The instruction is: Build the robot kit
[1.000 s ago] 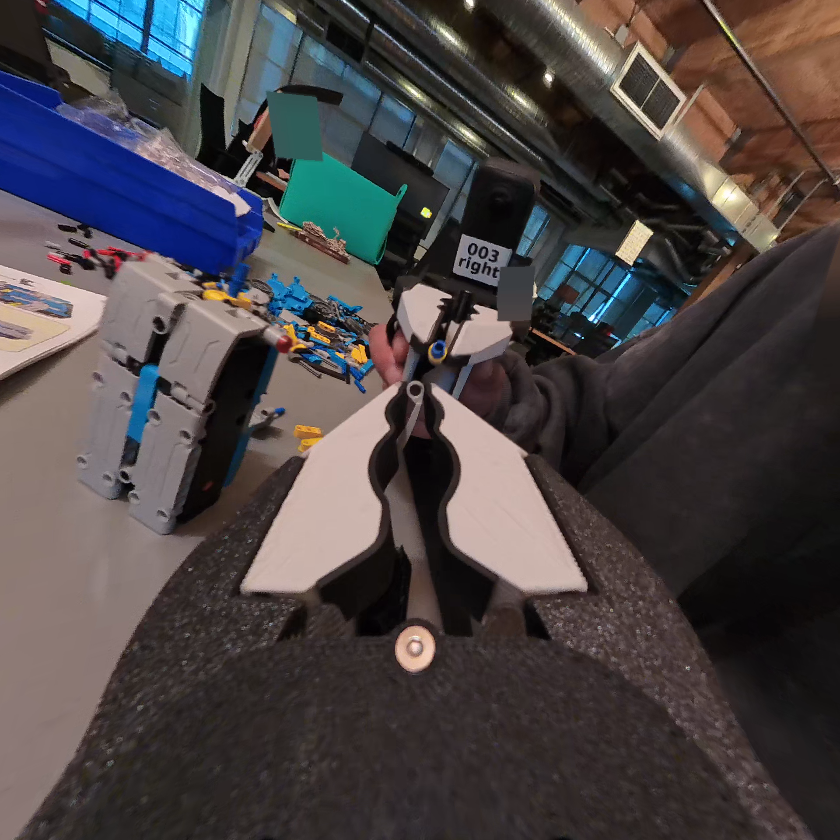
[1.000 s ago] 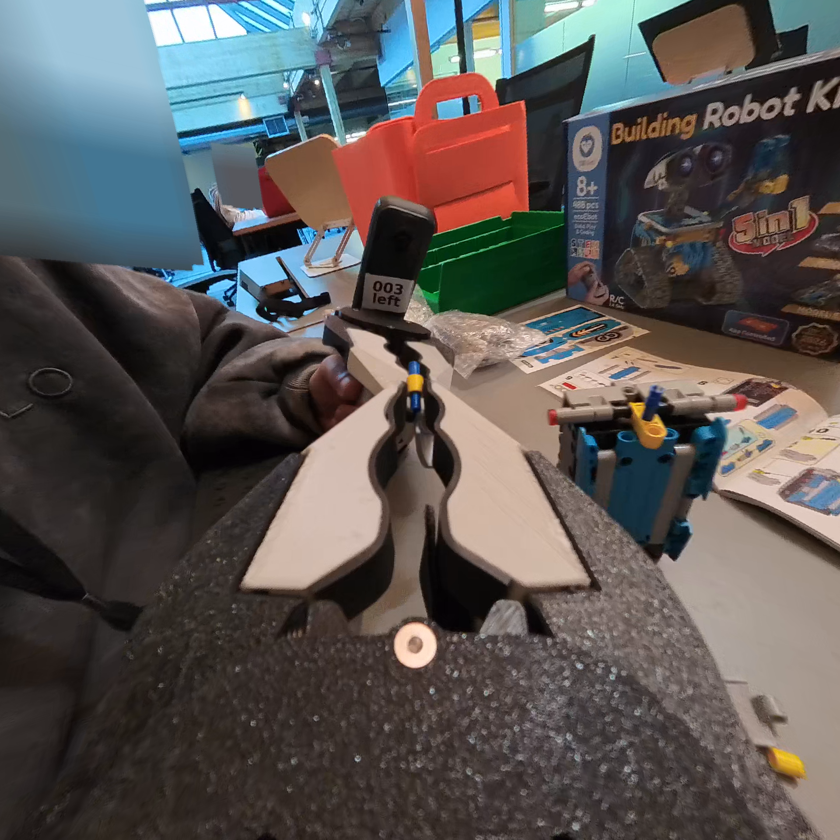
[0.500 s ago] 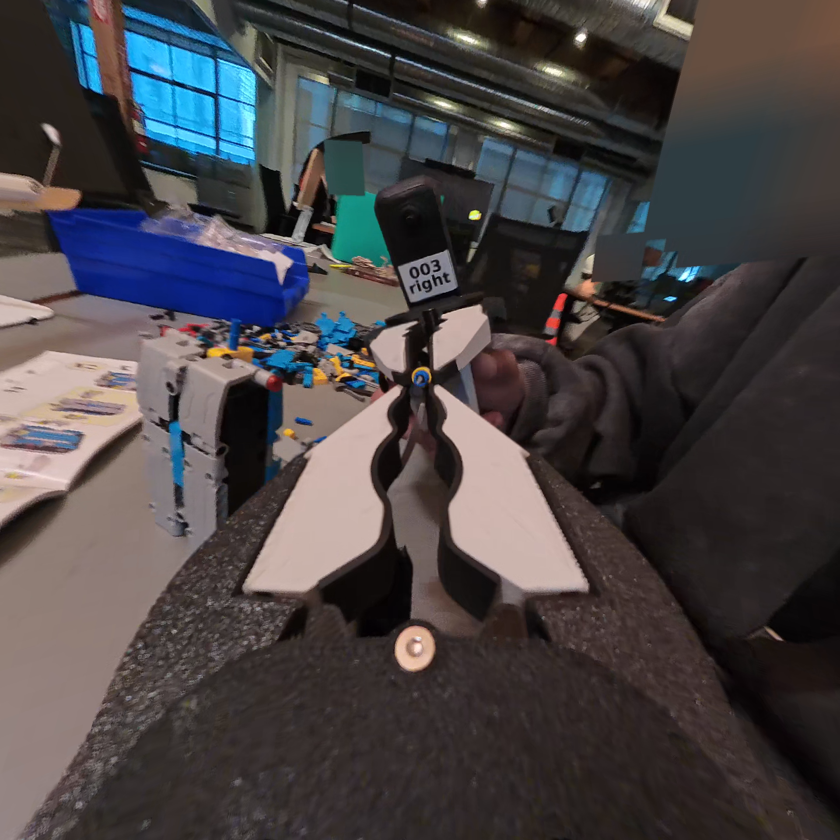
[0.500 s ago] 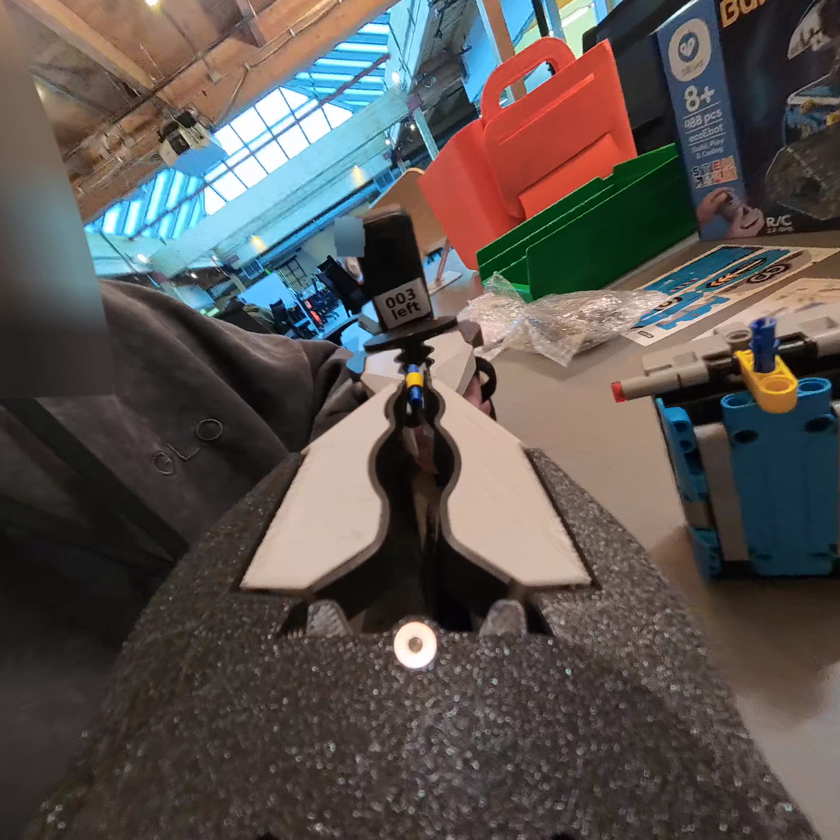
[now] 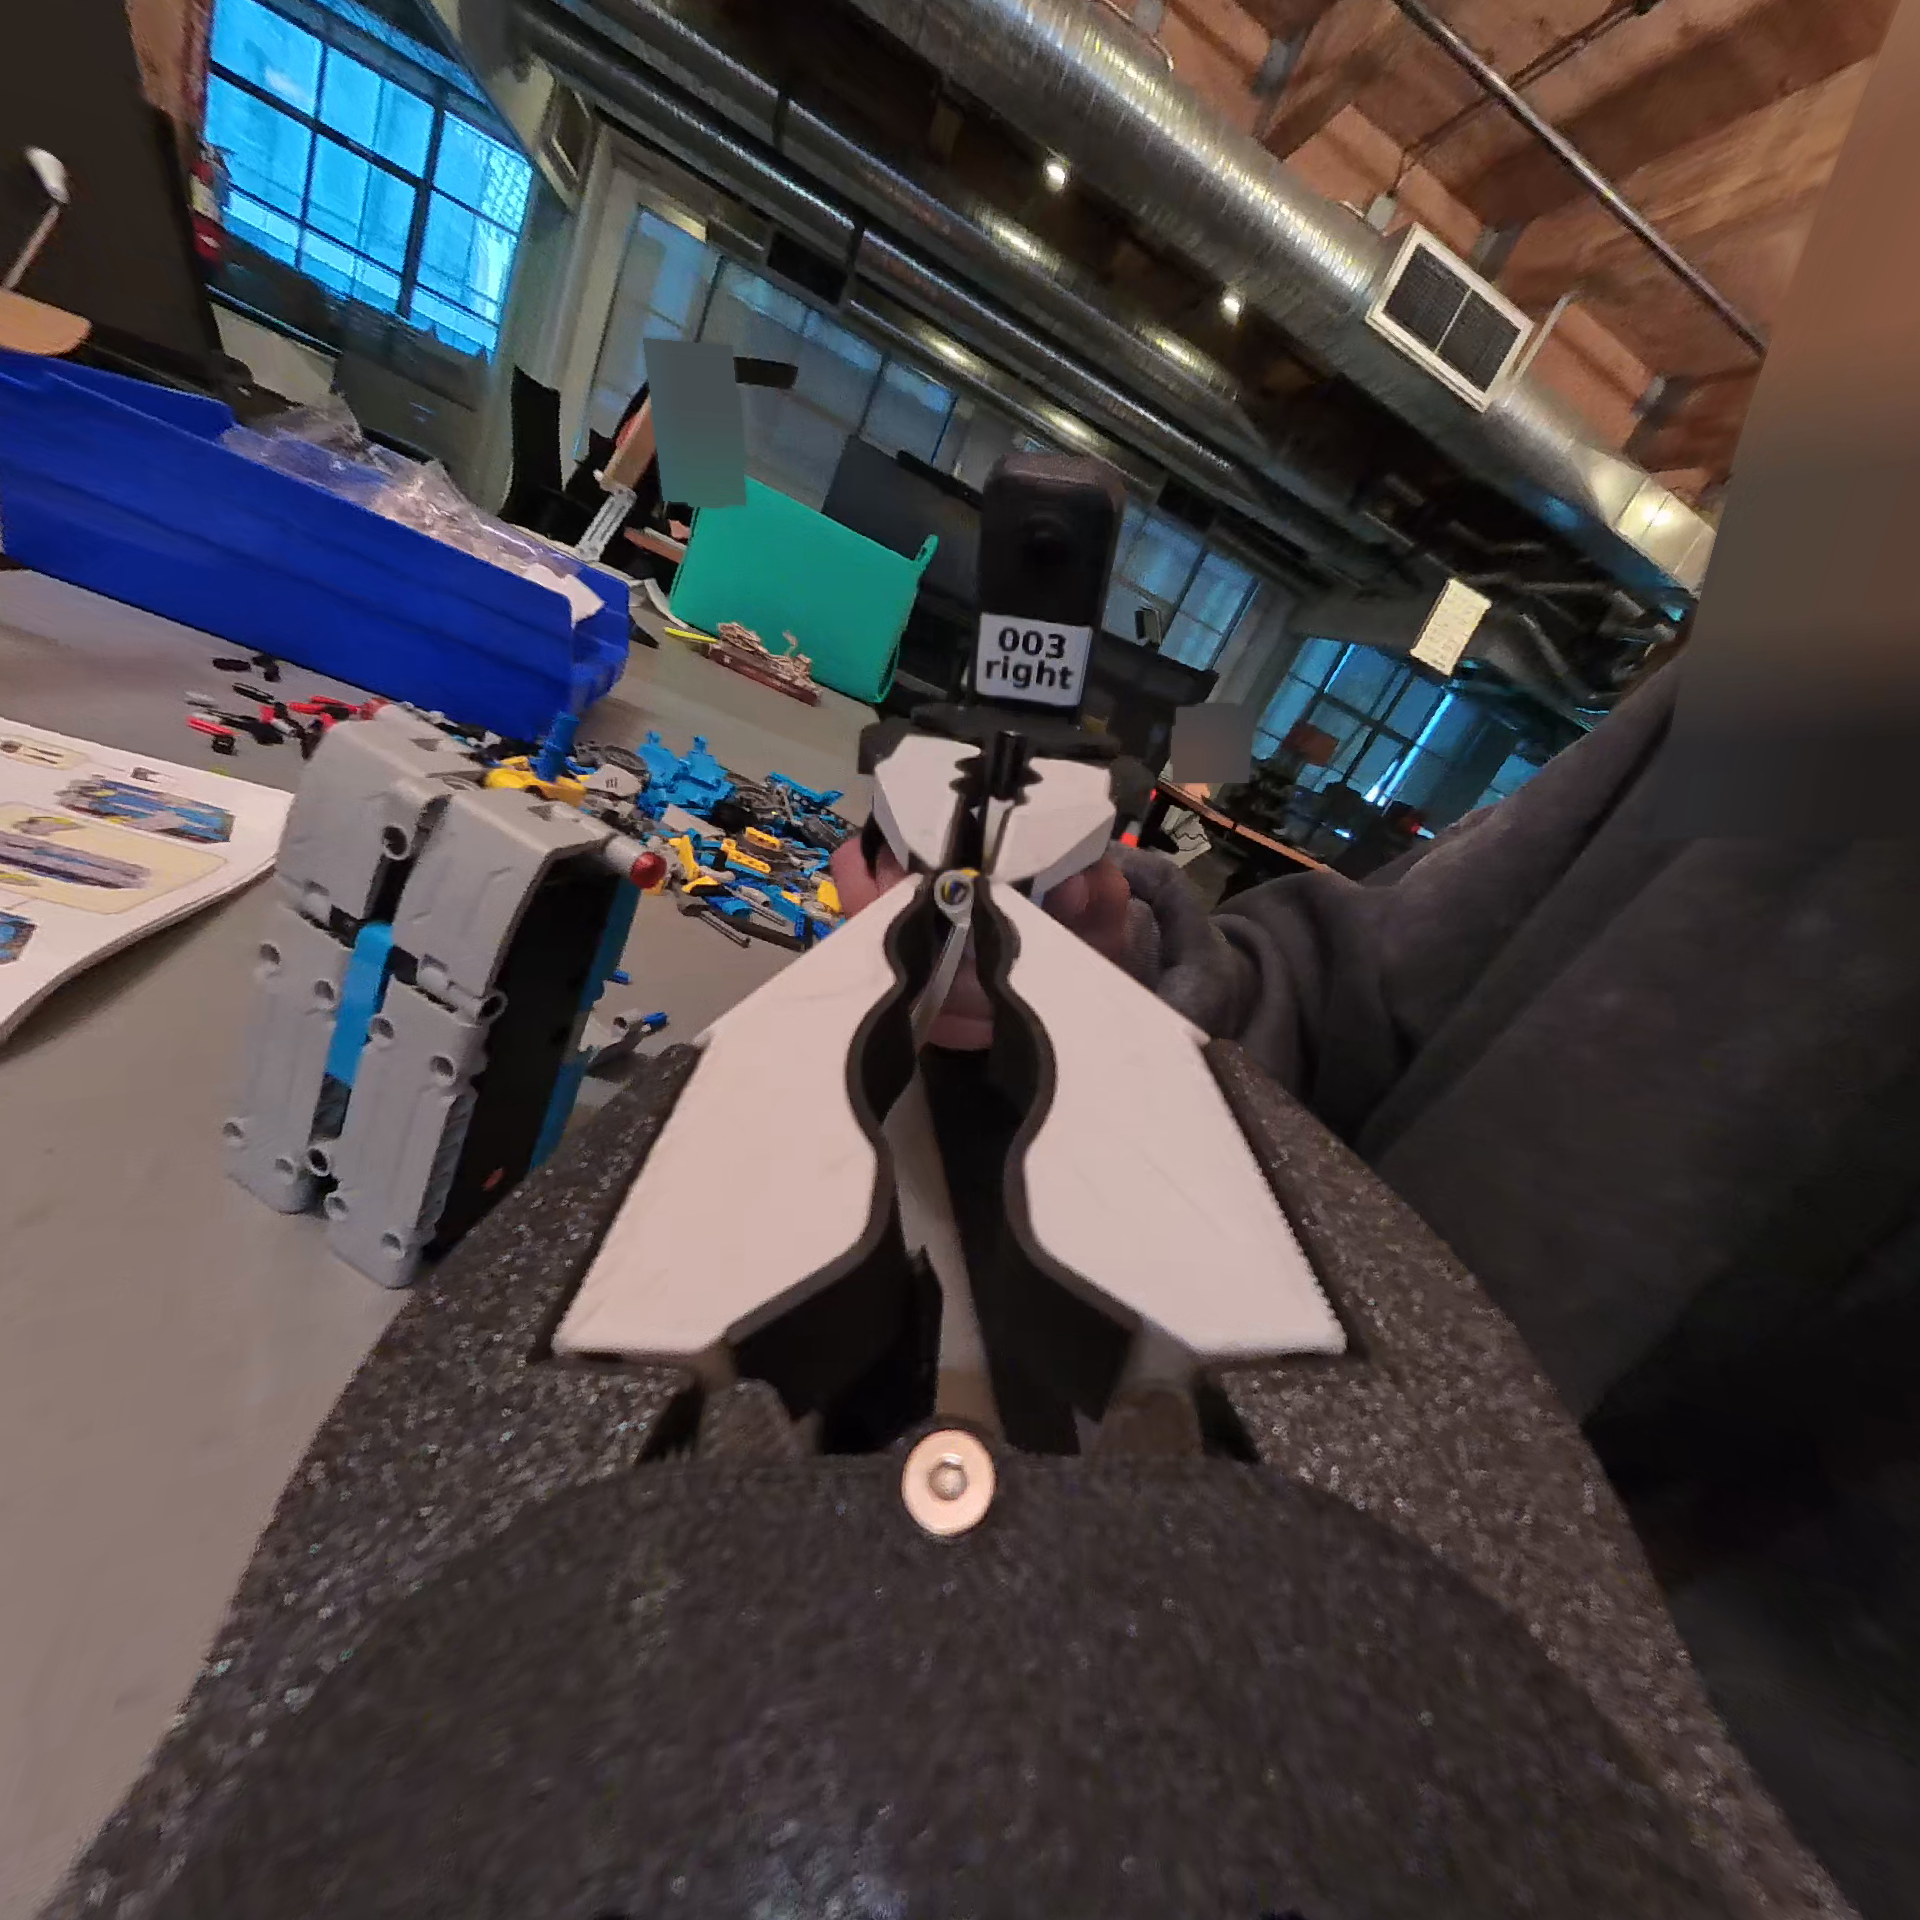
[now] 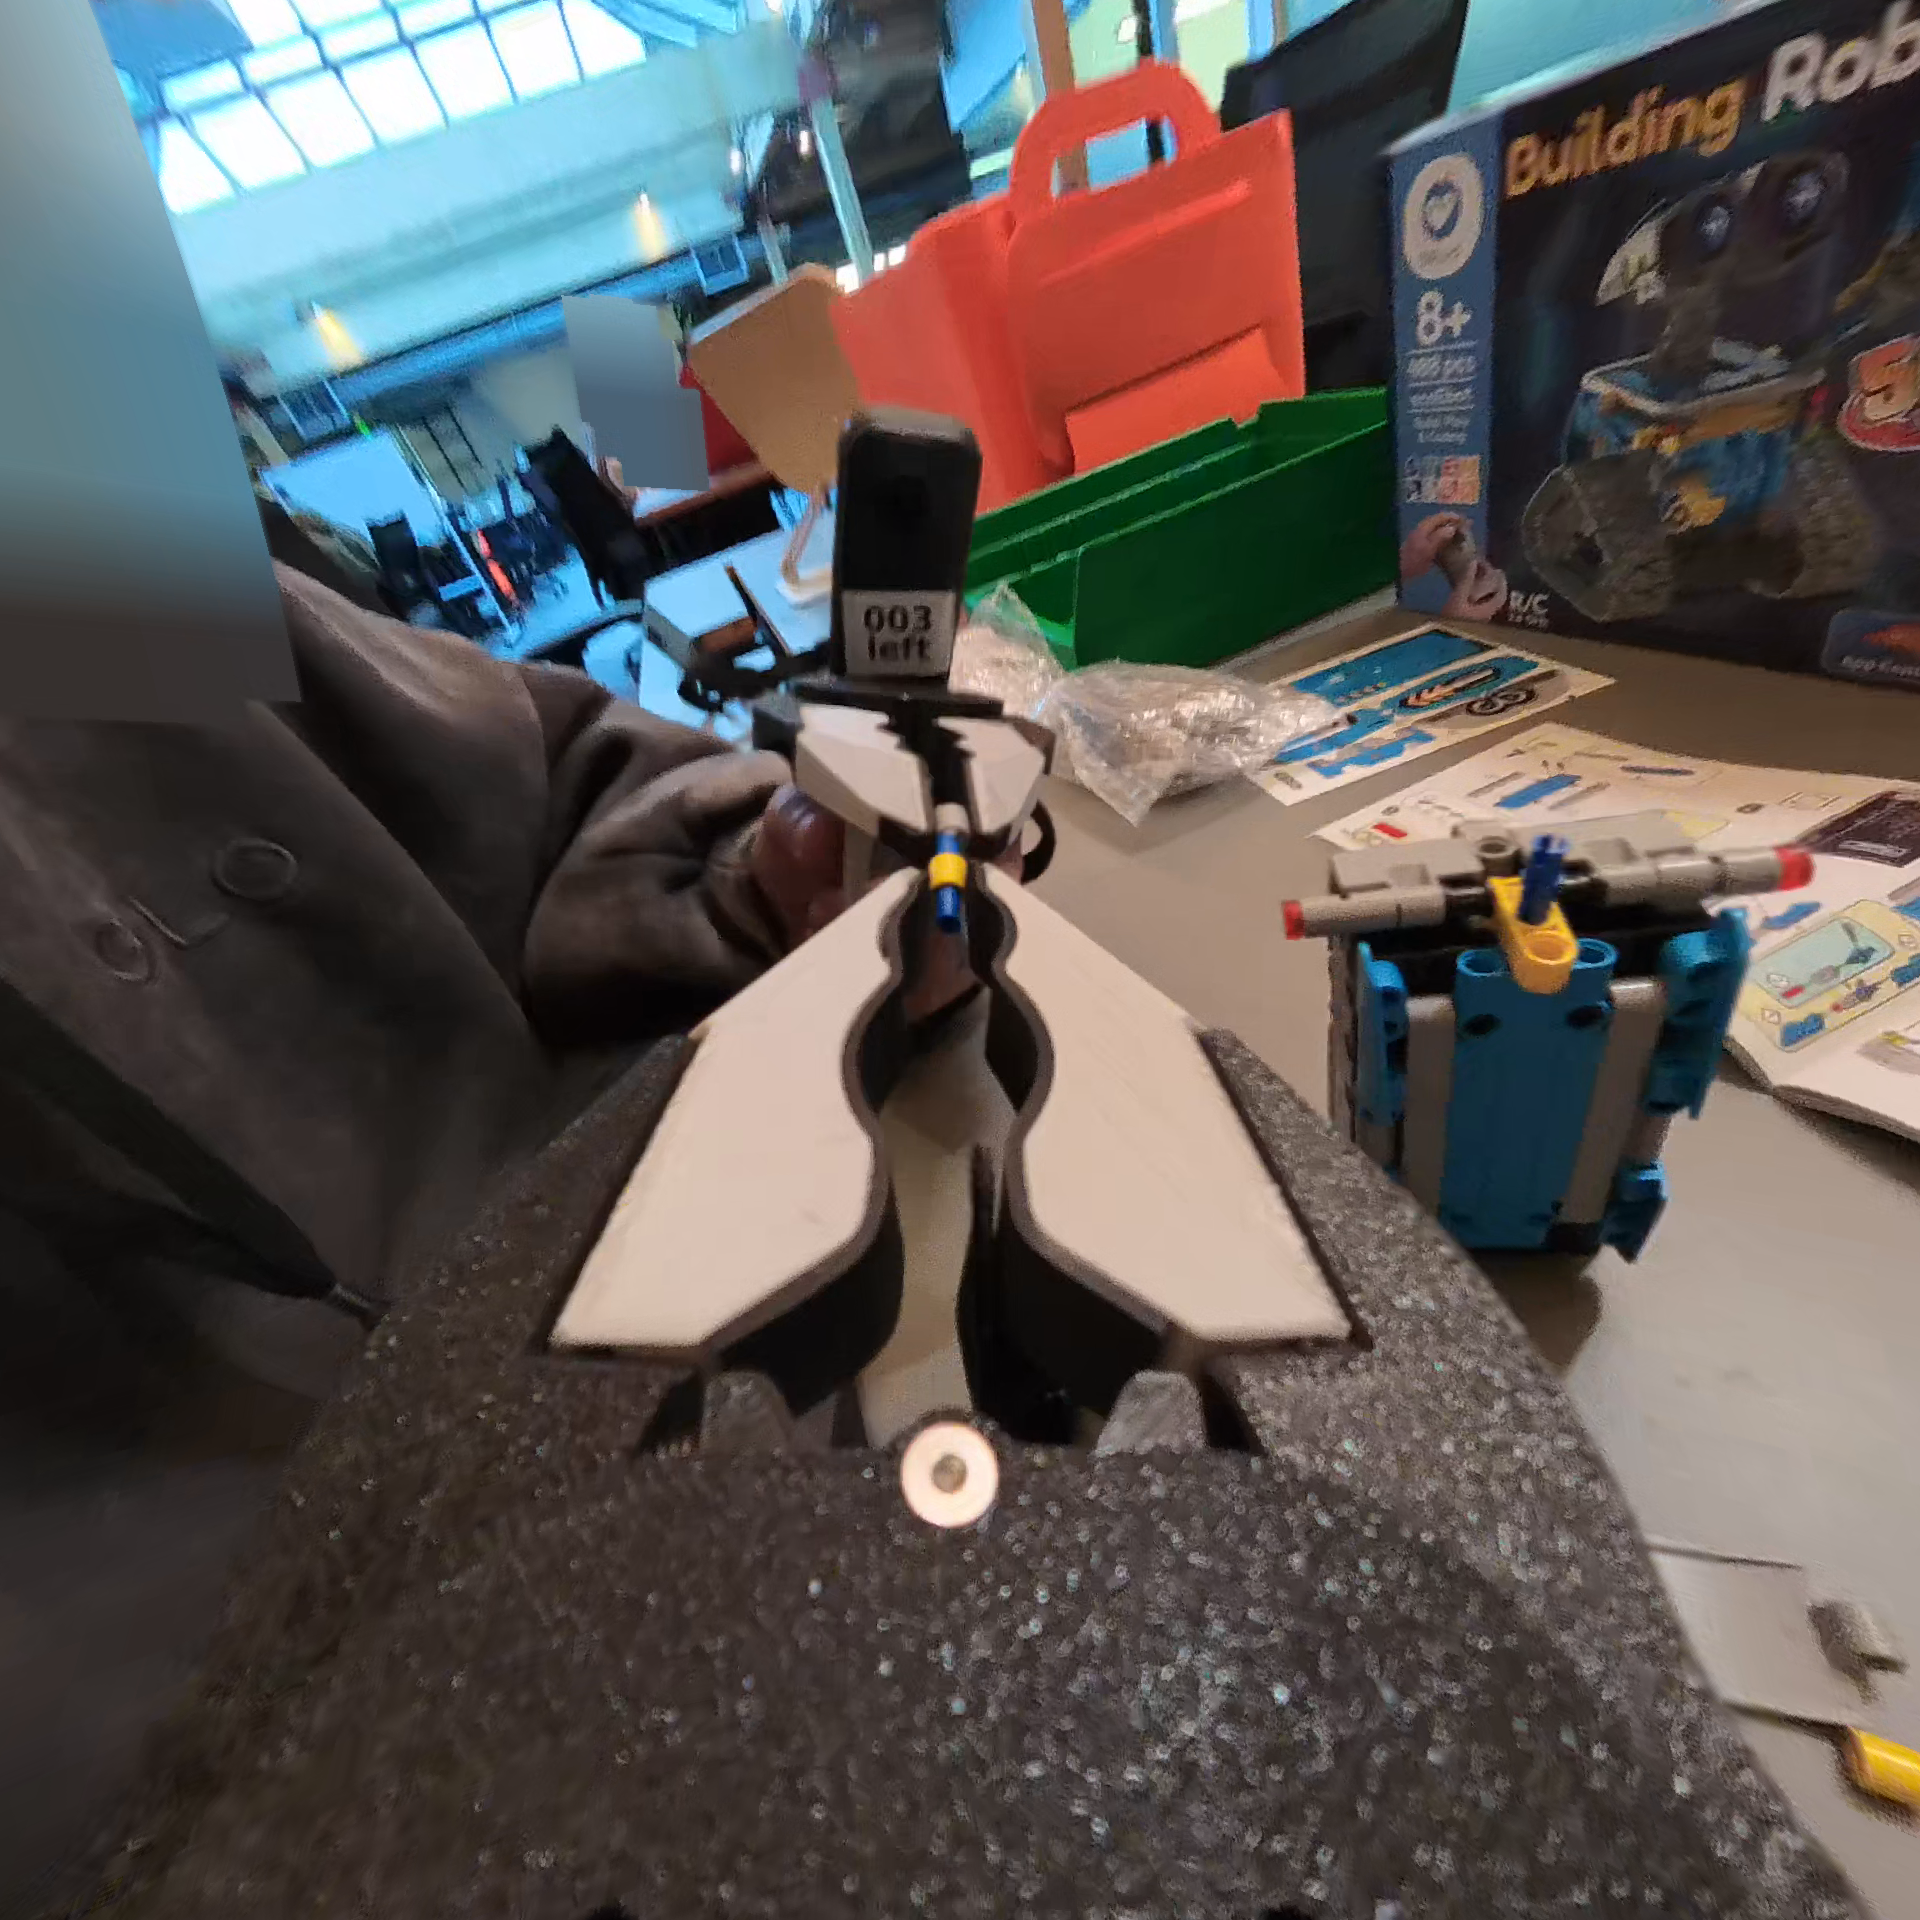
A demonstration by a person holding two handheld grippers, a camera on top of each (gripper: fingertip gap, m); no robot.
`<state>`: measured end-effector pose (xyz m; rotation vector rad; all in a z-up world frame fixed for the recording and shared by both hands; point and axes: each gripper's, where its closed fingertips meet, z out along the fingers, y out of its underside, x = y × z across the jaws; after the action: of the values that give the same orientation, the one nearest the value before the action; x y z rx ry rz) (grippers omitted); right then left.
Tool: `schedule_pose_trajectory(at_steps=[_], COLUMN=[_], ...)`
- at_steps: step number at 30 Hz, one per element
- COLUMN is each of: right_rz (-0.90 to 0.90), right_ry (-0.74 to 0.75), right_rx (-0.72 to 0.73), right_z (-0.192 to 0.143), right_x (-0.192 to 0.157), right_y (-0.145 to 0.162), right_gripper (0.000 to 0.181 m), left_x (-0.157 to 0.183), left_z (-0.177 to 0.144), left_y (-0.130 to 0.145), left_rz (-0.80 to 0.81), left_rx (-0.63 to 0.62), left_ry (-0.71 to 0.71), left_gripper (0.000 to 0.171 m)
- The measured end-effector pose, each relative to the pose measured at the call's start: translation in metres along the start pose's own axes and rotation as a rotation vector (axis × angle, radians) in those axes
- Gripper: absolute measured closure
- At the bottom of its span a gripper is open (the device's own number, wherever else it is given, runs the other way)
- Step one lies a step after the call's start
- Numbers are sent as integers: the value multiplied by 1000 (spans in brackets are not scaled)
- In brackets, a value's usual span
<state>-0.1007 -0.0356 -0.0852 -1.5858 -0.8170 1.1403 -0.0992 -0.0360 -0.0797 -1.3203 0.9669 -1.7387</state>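
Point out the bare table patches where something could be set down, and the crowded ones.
Free: grey table in front of the grey-and-blue block model. Also between model and green bin. Crowded: loose-parts pile by the blue bin; booklets beside the model.

A grey and blue brick model (image 5: 416, 997) stood upright on the desk (image 5: 156, 1403), with loose bricks (image 5: 748, 831) scattered beyond it and a blue bin (image 5: 291, 561) farther left. A green tray (image 6: 1195, 540), an orange case (image 6: 1122, 281), a printed box (image 6: 1662, 343) and instruction sheets (image 6: 1507, 790) lay far right.
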Motion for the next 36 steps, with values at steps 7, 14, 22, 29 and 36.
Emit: schedule_pose_trajectory(at_steps=[7,14,22,29,36], right_rz=[-56,-280,-397,92,197], right_ry=[12,143,213,29,-18], right_rx=[-36,-52,-69,133,133], right_z=[-2,0,8,-4,11], right_x=[-2,-3,-6,7,5], right_y=[2,-3,-6,-19,-9], right_gripper=[175,175,175,175,174], left_x=[4,5,12,8,-1], left_z=[3,2,18,15,10], left_y=[5,0,23,27,18], left_rz=[-33,-178,-140,-30,-13], left_rx=[-21,32,-74,-114,-70], left_ry=[36,101,101,46,-5], left_gripper=[166,166,167,166,166])
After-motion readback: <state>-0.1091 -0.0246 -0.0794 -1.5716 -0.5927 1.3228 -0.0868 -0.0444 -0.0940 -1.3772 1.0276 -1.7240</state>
